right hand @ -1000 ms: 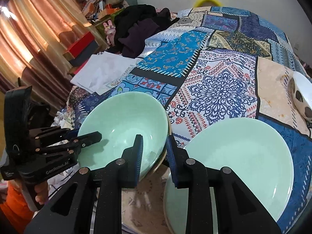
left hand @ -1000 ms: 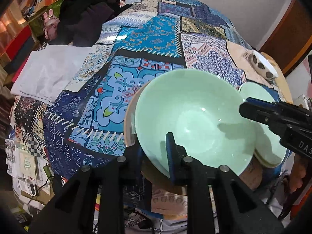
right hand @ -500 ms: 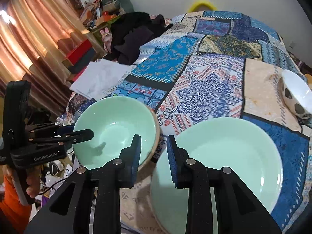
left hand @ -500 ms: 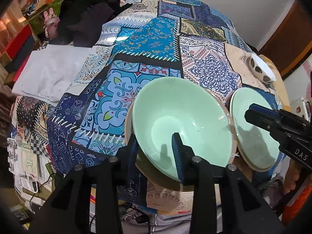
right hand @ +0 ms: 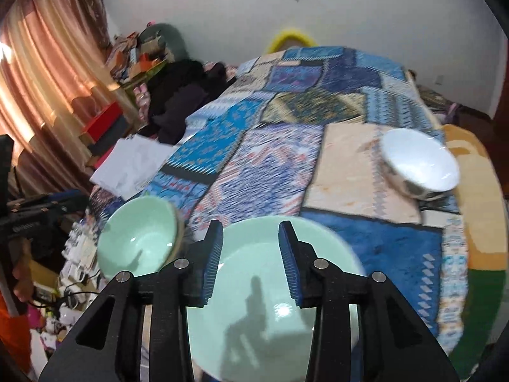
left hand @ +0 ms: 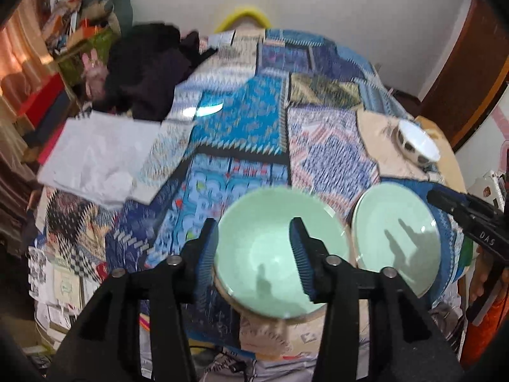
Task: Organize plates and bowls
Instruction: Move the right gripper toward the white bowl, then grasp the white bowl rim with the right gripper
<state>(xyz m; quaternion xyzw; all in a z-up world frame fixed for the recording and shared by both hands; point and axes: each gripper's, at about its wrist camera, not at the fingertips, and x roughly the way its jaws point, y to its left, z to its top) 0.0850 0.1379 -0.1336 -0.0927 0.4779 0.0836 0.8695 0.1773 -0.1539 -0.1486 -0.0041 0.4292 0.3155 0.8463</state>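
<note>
A mint green bowl [left hand: 273, 254] sits nested in a tan bowl at the table's near edge; it also shows in the right wrist view [right hand: 136, 238]. A mint green plate [left hand: 397, 235] lies to its right, and fills the near part of the right wrist view [right hand: 270, 302]. A white bowl with dark spots [right hand: 420, 165] stands at the far right [left hand: 416, 141]. My left gripper [left hand: 254, 248] is open and empty above the green bowl. My right gripper [right hand: 249, 254] is open and empty above the plate.
A patchwork cloth [left hand: 248, 121] covers the round table. White folded paper [left hand: 98, 156] and dark clothes [left hand: 149, 70] lie at the left. Clutter and curtains [right hand: 47, 79] stand beyond the left edge. A wall is behind the table.
Both grippers have lifted and drawn back from the dishes and opened wider. The green bowl and plate stay where they were on the table.
</note>
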